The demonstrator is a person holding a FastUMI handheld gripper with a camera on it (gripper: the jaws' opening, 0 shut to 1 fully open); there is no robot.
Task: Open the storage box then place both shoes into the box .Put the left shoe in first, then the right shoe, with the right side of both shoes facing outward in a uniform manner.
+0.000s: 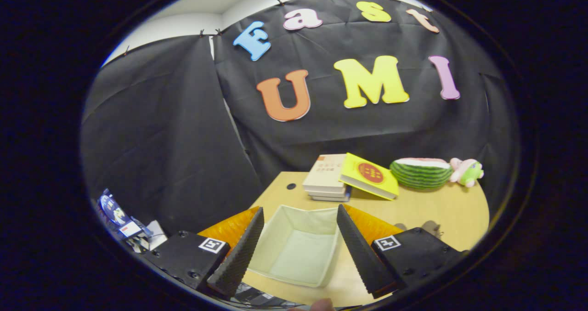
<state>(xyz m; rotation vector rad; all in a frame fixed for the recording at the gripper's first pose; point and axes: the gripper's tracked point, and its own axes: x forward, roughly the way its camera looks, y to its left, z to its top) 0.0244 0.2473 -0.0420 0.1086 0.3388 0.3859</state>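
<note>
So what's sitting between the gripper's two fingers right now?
In the gripper view, the open storage box lies between the spread fingers of the gripper, with nothing inside it.

A black cloth wall (174, 132) hung in folds behind a light wooden table (441, 214), clipped along its top edge. Above the cloth showed a strip of white wall (183, 24) and ceiling. The tabletop had 1 small dark round hole (291, 186) near its far edge. Light fell evenly, with soft shadows on the wood.
</note>
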